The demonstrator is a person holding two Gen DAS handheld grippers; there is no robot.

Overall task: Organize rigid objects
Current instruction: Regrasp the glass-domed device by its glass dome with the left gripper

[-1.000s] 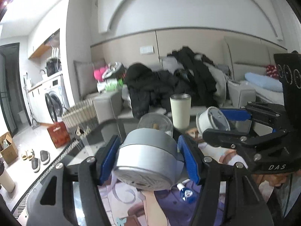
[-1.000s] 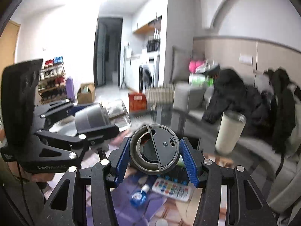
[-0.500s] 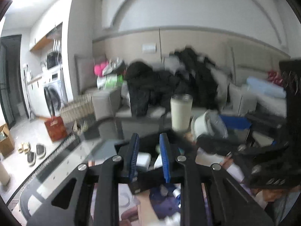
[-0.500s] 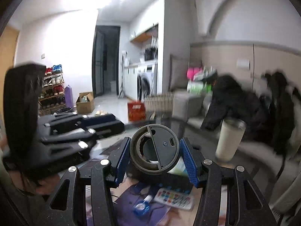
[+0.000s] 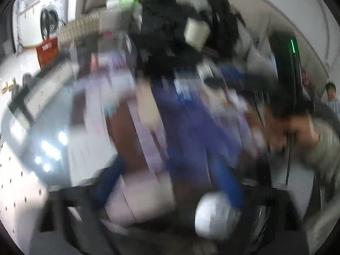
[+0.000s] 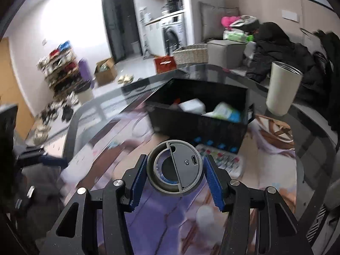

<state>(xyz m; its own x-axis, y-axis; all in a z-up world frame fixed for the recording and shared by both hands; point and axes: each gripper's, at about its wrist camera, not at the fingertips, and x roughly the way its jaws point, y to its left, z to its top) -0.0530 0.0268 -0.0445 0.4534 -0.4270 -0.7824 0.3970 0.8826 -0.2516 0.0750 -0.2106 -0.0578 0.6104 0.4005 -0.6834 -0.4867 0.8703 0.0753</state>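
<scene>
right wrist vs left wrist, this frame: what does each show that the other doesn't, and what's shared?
Only the right wrist view: the right gripper shut on a round grey lid, a black bin with packets inside, a shoe rack, a dark doorway.

Only the left wrist view, badly motion-blurred: the left gripper with its blue fingers spread wide, having just opened, a silver-white rounded thing by the right one (contact unclear), and a person's hand.

Both: the cream tumbler, the washing machine, the wicker basket, dark clothes and the purple mat.

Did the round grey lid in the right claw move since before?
Yes. The grey lid sank toward the table, now showing below the black bin.
</scene>
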